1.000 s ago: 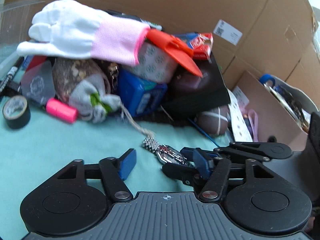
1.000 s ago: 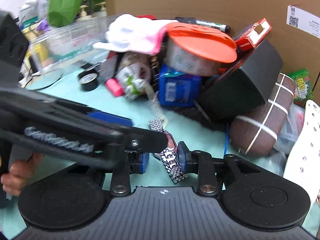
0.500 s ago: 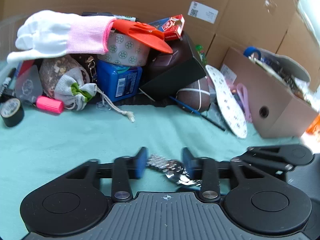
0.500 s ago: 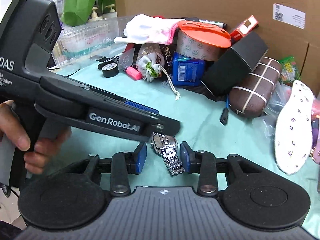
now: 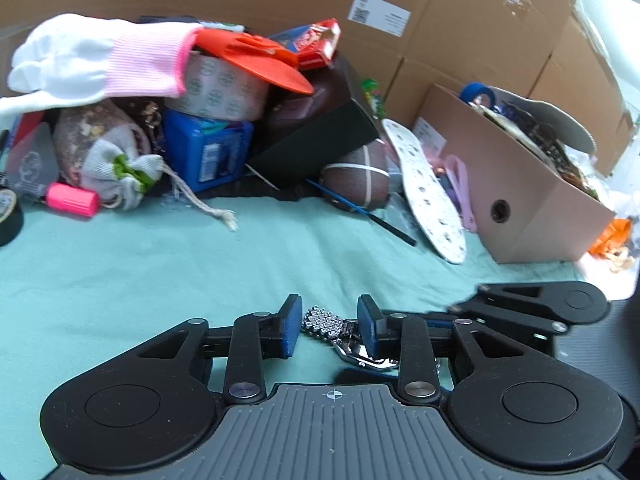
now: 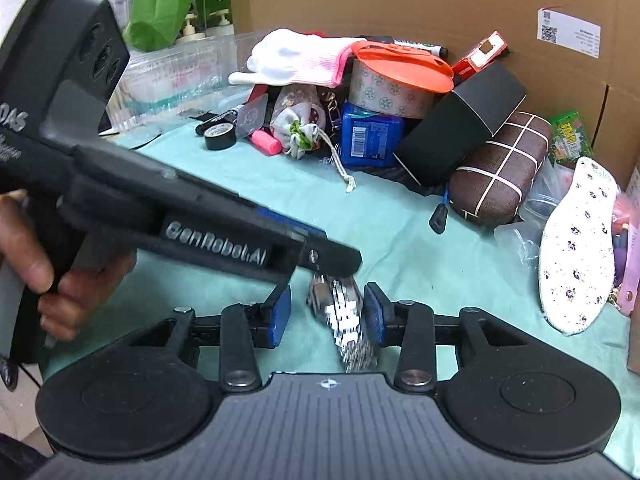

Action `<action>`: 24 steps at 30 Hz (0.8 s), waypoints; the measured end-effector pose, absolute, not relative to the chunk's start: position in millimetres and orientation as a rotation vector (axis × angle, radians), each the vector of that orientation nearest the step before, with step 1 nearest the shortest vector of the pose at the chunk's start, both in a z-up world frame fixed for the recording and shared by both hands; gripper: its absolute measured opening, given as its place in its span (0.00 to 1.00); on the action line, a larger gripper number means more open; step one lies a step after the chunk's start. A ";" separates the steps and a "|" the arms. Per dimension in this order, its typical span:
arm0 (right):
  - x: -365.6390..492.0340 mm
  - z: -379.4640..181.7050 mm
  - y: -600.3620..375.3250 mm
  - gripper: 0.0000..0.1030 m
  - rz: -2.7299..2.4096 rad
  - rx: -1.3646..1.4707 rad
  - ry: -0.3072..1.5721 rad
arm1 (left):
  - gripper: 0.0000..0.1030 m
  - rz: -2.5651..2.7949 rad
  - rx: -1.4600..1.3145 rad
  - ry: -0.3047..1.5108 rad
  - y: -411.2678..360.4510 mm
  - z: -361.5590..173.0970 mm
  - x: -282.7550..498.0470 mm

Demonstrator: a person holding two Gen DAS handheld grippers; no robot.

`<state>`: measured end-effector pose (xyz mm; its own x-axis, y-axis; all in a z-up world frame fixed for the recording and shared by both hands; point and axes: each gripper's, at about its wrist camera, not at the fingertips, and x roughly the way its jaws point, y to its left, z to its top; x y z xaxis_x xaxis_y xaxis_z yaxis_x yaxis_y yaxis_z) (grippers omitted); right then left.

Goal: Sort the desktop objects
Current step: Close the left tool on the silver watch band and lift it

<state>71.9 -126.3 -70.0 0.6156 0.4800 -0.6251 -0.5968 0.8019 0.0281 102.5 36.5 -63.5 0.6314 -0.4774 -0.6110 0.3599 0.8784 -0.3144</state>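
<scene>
Left gripper [image 5: 329, 326] and right gripper [image 6: 327, 312] both opening, jaws apart, silver metal watch [image 6: 344, 320] lying between their pads on the teal cloth [image 5: 160, 260], clutter pile [image 6: 380, 96] behind

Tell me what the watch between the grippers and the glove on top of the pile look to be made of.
Watch: looks like polished metal, probably steel. Its small bracelet links are silvery and throw bright glints.

Glove: looks like soft knitted fabric, matte. The hand part is white and the cuff is pink with fine ribbing. It sags over the pile with no shine. Whether the palm has a coating cannot be told.
</scene>
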 end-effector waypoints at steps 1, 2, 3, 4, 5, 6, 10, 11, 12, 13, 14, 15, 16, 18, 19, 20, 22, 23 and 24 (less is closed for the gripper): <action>72.0 -70.5 -125.5 0.42 0.620 -0.192 0.657 | 0.52 -0.483 -0.167 0.741 35.7 -63.9 102.0; 71.2 -70.7 -124.2 0.40 0.614 -0.201 0.652 | 0.52 -0.485 -0.168 0.736 35.0 -64.3 101.8; 70.7 -71.0 -124.6 0.40 0.609 -0.201 0.651 | 0.53 -0.484 -0.166 0.738 34.8 -64.2 101.4; 70.3 -71.0 -126.0 0.37 0.608 -0.196 0.651 | 0.53 -0.486 -0.167 0.741 35.1 -63.7 101.2; 69.0 -70.3 -127.6 0.36 0.610 -0.199 0.653 | 0.53 -0.488 -0.165 0.745 35.3 -63.3 100.4; 67.3 -69.6 -129.4 0.36 0.612 -0.201 0.657 | 0.52 -0.489 -0.157 0.746 35.1 -62.8 99.2; 58.9 -68.5 -132.9 0.36 0.613 -0.223 0.650 | 0.59 -0.482 -0.149 0.744 33.8 -62.3 96.2; 58.3 -69.0 -132.1 0.36 0.614 -0.233 0.644 | 0.63 -0.491 -0.158 0.741 32.9 -62.7 96.1; 59.3 -69.2 -131.8 0.36 0.613 -0.228 0.646 | 0.64 -0.495 -0.175 0.737 32.3 -63.1 95.7; 60.6 -69.2 -131.3 0.36 0.608 -0.219 0.650 | 0.62 -0.482 -0.191 0.735 31.9 -63.4 95.3; 61.8 -69.5 -130.4 0.35 0.604 -0.215 0.651 | 0.60 -0.475 -0.193 0.735 31.5 -63.2 95.5; 62.5 -69.9 -129.9 0.34 0.602 -0.207 0.650 | 0.58 -0.465 -0.181 0.736 30.8 -62.7 95.5; 62.5 -69.8 -130.1 0.34 0.596 -0.197 0.651 | 0.48 -0.446 -0.150 0.736 29.0 -61.9 94.7; 59.9 -70.2 -132.1 0.34 0.589 -0.171 0.646 | 0.48 -0.431 -0.123 0.734 28.1 -61.1 90.5; 57.4 -70.1 -133.8 0.33 0.594 -0.160 0.642 | 0.49 -0.430 -0.135 0.739 29.4 -60.7 89.1; 54.6 -69.4 -135.0 0.33 0.600 -0.151 0.639 | 0.51 -0.436 -0.151 0.747 31.0 -60.4 87.8; 50.1 -67.3 -138.0 0.33 0.603 -0.134 0.635 | 0.63 -0.452 -0.192 0.752 34.2 -61.0 85.2; 48.9 -66.3 -139.1 0.33 0.600 -0.138 0.636 | 0.66 -0.461 -0.196 0.753 34.1 -61.0 83.4; 47.4 -65.5 -141.0 0.33 0.593 -0.136 0.631 | 0.72 -0.471 -0.188 0.758 33.4 -60.1 82.3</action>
<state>47.4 -141.0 -65.5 0.6486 0.4794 -0.5911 -0.5601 0.8265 0.0558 82.3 33.4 -60.1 0.6286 -0.4750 -0.6158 0.3421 0.8800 -0.3296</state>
